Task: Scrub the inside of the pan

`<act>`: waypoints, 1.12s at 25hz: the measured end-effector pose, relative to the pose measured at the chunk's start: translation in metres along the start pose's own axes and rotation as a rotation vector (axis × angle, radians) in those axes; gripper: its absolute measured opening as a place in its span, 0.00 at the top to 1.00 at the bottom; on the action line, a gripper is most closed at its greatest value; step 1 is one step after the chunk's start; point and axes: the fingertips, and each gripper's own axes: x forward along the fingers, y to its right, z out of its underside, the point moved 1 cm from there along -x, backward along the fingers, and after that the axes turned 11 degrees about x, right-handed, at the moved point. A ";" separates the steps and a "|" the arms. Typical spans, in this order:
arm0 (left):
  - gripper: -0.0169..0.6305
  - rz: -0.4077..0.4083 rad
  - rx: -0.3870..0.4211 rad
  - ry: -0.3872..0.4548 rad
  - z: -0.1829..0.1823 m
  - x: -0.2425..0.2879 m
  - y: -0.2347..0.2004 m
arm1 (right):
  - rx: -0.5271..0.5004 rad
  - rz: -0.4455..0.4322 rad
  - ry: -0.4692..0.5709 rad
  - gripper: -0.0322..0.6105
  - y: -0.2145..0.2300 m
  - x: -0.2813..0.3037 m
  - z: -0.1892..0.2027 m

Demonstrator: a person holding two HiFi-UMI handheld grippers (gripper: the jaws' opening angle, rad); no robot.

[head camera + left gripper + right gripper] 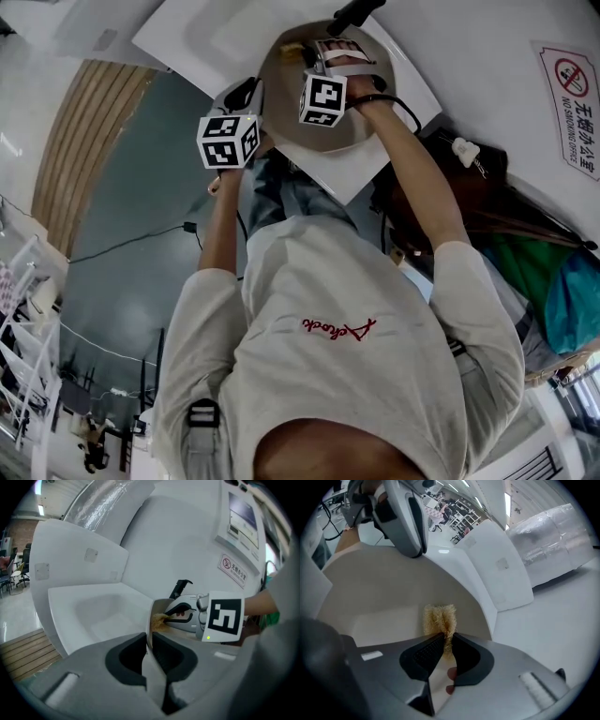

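A person stands at a white counter (234,37) with a two-jaw gripper in each hand. The left gripper (149,651) is clamped narrowly on the thin rim of the pan (281,112), which sits on the counter in front of them. The right gripper (445,646) pinches a tan, fibrous scrubber (439,618), its tuft pressed against the pan's pale inside wall. The likely risks: a hard scrubbing stroke may make the rim slide out of the left jaws, or drag the scrubber from its small pinch.
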 end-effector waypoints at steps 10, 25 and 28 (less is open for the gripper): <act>0.91 0.001 -0.003 -0.003 0.001 0.002 -0.003 | -0.044 -0.080 -0.060 0.84 -0.038 0.006 0.022; 0.91 -0.005 -0.001 0.008 0.001 0.001 -0.001 | -0.089 -0.192 -0.065 0.84 -0.104 -0.032 0.032; 0.91 -0.007 -0.001 0.010 0.001 0.000 0.000 | -0.106 -0.212 -0.073 0.84 -0.117 -0.038 0.035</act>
